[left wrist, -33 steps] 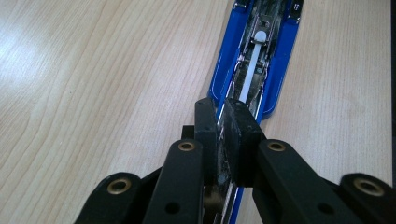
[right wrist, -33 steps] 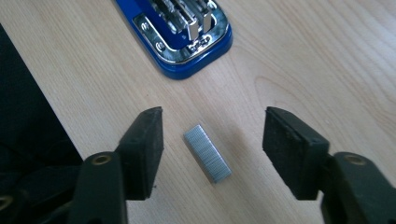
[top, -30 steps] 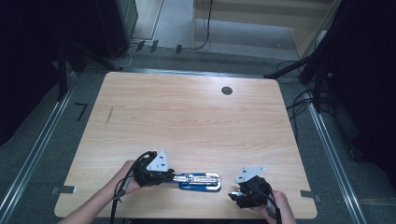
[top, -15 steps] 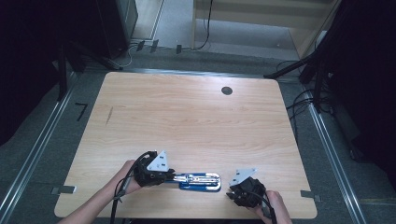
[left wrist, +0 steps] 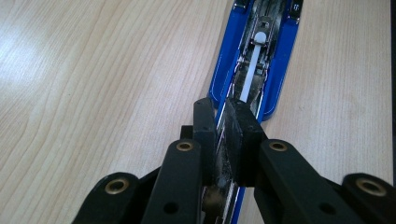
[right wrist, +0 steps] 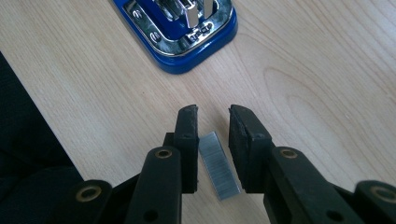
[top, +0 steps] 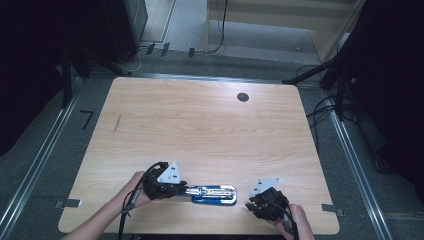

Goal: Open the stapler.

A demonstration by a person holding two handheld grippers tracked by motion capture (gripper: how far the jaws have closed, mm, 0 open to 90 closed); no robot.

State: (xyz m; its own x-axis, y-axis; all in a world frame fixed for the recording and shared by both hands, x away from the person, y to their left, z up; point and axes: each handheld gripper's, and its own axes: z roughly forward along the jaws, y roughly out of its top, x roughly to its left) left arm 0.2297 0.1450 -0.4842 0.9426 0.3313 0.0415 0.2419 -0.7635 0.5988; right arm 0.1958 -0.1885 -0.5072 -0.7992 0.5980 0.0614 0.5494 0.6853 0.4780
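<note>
the blue stapler (top: 214, 194) lies flat near the front edge of the wooden table (top: 200, 125), opened out, its chrome channel facing up. in the left gripper view the channel (left wrist: 254, 70) runs away from the camera with a white pusher rod (left wrist: 250, 77) inside it.

left tongs (top: 186, 189) are clamped tight on the near end of the stapler; in the left gripper view the two black pads (left wrist: 204, 135) squeeze a thin metal part with barely a sliver between them. a hand (top: 132, 190) holds that gripper at the table's front left, the grey three-cornered plate (top: 168, 172) on top.

over at the right, the right tongs (top: 251, 204) sit just beside the stapler's far end, apart from it, with the other hand (top: 295, 220) behind. their jaws have just been closing in, and in the right gripper view a silver strip of staples (right wrist: 219, 165) lies on the table between them. the strip is slanted, one end close against the left pad (right wrist: 187, 140), the other near the right pad, and a little wood shows on each side. i cannot tell for sure that the pads press on it; they look narrowed around it, not yet pinching. the stapler's rounded chrome nose (right wrist: 187, 35) sits just ahead of those tongs.
</note>
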